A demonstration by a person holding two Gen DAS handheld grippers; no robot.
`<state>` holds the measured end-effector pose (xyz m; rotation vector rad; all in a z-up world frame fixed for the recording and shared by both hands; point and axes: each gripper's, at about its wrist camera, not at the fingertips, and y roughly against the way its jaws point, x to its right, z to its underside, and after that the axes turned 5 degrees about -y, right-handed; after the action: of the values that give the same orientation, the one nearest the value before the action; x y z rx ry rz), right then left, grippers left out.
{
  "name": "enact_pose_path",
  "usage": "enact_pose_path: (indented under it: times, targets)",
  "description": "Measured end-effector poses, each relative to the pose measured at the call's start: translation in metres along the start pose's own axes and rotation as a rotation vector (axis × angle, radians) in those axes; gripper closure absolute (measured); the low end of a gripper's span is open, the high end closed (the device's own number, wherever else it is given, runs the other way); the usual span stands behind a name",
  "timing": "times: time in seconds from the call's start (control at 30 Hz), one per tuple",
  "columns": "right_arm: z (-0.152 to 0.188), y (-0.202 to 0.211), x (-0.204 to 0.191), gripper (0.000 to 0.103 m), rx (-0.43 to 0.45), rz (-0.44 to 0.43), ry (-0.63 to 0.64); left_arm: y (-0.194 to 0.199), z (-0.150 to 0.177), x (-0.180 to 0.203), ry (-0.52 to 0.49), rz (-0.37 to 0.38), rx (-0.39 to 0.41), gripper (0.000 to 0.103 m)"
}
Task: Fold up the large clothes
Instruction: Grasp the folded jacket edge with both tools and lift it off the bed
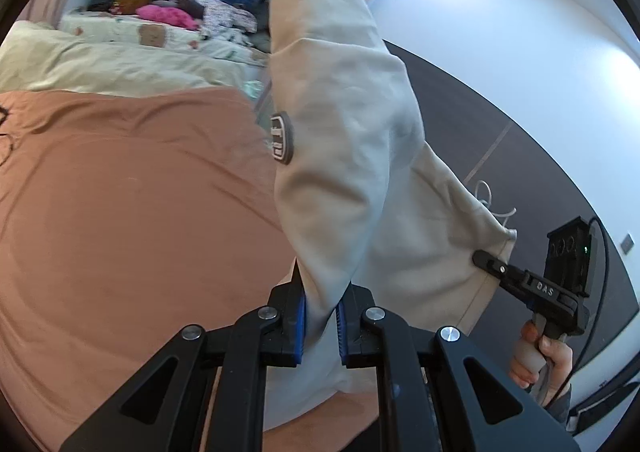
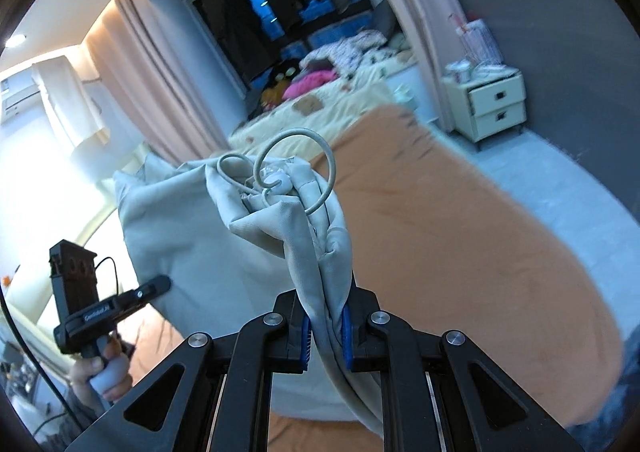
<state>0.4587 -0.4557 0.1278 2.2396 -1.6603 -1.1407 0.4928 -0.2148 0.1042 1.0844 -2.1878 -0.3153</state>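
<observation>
A large pale beige garment (image 1: 344, 156) with a grey round patch (image 1: 281, 138) hangs in the air above an orange bedsheet (image 1: 128, 212). My left gripper (image 1: 320, 326) is shut on one edge of it. My right gripper (image 2: 326, 328) is shut on a bunched edge of the same garment (image 2: 280, 220), by its drawstring loop (image 2: 320, 168). Each gripper shows in the other's view: the right one (image 1: 486, 258) at the garment's right edge, the left one (image 2: 160, 284) at its left edge.
The orange sheet (image 2: 460, 244) covers the bed below. Beyond it lie a cream duvet (image 1: 100, 60) and a pile of clothes (image 1: 172, 14). A white bedside cabinet (image 2: 492, 100) stands by the dark wall. Curtains (image 2: 160, 68) and a window are behind.
</observation>
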Motion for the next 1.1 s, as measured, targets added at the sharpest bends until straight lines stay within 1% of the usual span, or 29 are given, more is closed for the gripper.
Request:
enact_pose_path:
  times: [0.03, 0.13, 0.27, 0.37, 0.43, 0.53, 0.6, 0.63, 0.7, 0.8, 0.87, 0.93, 0.97, 1.1]
  targets:
    - [-0.002, 0.008, 0.006, 0.091, 0.01, 0.014, -0.001, -0.007, 0.001, 0.015, -0.007, 0.017, -0.008, 0.089]
    - [-0.009, 0.036, 0.029, 0.091, 0.039, 0.065, -0.01, -0.022, 0.002, 0.043, -0.023, 0.057, -0.025, 0.09]
    - [-0.014, 0.073, 0.057, 0.091, 0.071, 0.12, -0.028, -0.04, 0.01, 0.089, -0.047, 0.125, -0.047, 0.09]
    - [-0.017, 0.099, 0.076, 0.091, 0.099, 0.16, -0.048, -0.052, 0.012, 0.115, -0.071, 0.159, -0.059, 0.09]
    - [-0.019, 0.115, 0.089, 0.091, 0.117, 0.187, -0.06, -0.064, 0.014, 0.13, -0.077, 0.19, -0.078, 0.09]
    - [-0.02, 0.132, 0.1, 0.091, 0.131, 0.223, -0.069, -0.085, 0.007, 0.129, -0.067, 0.218, -0.113, 0.09]
    - [-0.023, 0.137, 0.107, 0.091, 0.133, 0.245, -0.074, -0.098, 0.009, 0.133, -0.046, 0.223, -0.152, 0.09]
    - [-0.024, 0.138, 0.11, 0.091, 0.129, 0.254, -0.078, -0.11, 0.004, 0.129, -0.019, 0.221, -0.182, 0.09]
    - [-0.025, 0.137, 0.122, 0.091, 0.116, 0.27, -0.093, -0.121, 0.006, 0.133, 0.038, 0.229, -0.233, 0.09]
    - [-0.027, 0.12, 0.14, 0.091, 0.09, 0.288, -0.117, -0.144, 0.007, 0.127, 0.034, 0.198, -0.257, 0.09]
    - [-0.027, 0.101, 0.158, 0.091, 0.064, 0.294, -0.142, -0.169, 0.006, 0.11, 0.058, 0.173, -0.296, 0.09]
    - [-0.026, 0.073, 0.176, 0.091, 0.033, 0.301, -0.158, -0.189, 0.003, 0.094, 0.063, 0.15, -0.303, 0.09]
    - [-0.024, 0.066, 0.184, 0.091, 0.025, 0.297, -0.164, -0.197, -0.001, 0.087, 0.059, 0.139, -0.302, 0.09]
    - [-0.029, 0.018, 0.208, 0.091, 0.007, 0.297, -0.168, -0.232, -0.017, 0.056, 0.049, 0.09, -0.308, 0.089]
